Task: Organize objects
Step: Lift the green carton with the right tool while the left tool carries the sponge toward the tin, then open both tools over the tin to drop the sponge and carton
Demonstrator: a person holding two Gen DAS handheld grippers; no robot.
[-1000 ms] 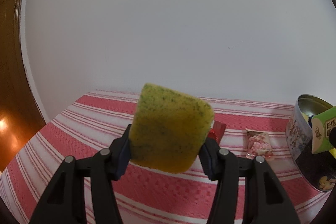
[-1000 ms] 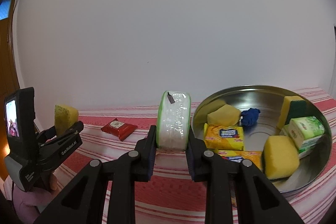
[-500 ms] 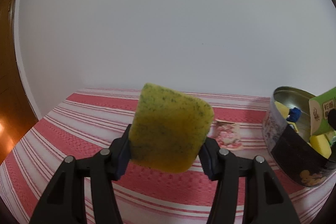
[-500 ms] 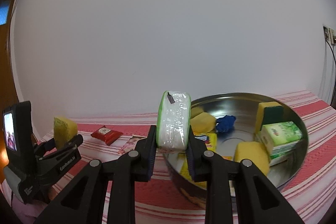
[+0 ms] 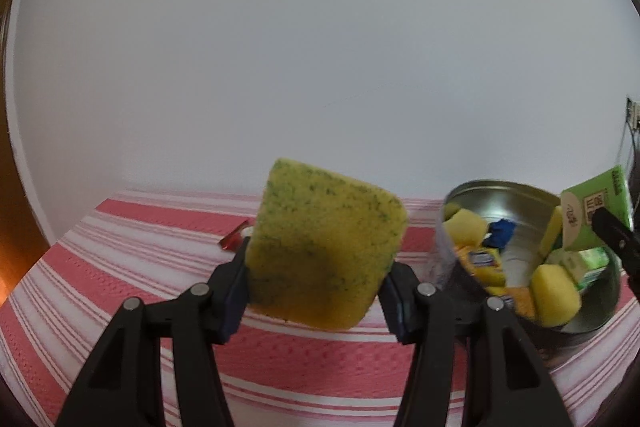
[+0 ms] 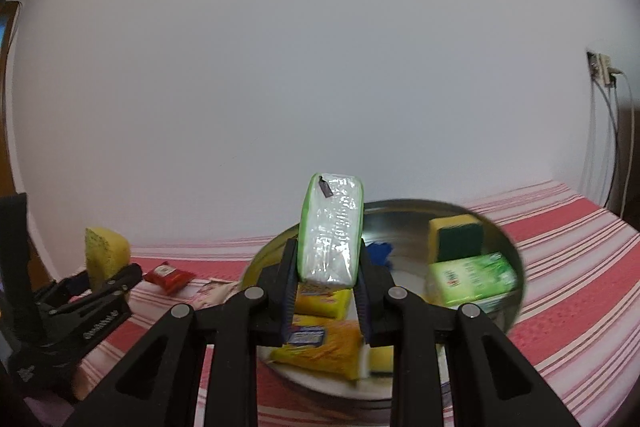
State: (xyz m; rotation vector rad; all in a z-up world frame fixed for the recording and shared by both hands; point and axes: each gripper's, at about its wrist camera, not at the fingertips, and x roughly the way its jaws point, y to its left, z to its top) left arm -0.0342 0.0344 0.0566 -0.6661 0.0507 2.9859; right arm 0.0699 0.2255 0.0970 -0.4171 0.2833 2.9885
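My left gripper [image 5: 316, 287] is shut on a yellow sponge [image 5: 324, 247] with green flecks and holds it above the striped cloth, left of the round metal tin [image 5: 472, 187]. My right gripper [image 6: 328, 291] is shut on a green-edged tissue pack [image 6: 332, 231] and holds it over the tin [image 6: 516, 259]. The tin holds yellow sponges, yellow packets [image 6: 320, 341], a green tissue pack [image 6: 468, 277], a green-backed sponge [image 6: 456, 235] and a blue item [image 6: 380, 253]. The left gripper and its sponge [image 6: 104, 253] also show at the left of the right wrist view.
A red packet [image 6: 166, 273] and a pale pink packet [image 6: 216, 291] lie on the red-and-white striped cloth [image 5: 100, 267] left of the tin. A white wall stands close behind. A wall socket with cables [image 6: 600, 71] is at the far right.
Both grippers have moved right toward the tin. The right gripper with the tissue pack is now over the tin's near rim. The left view now shows the tin's inside.
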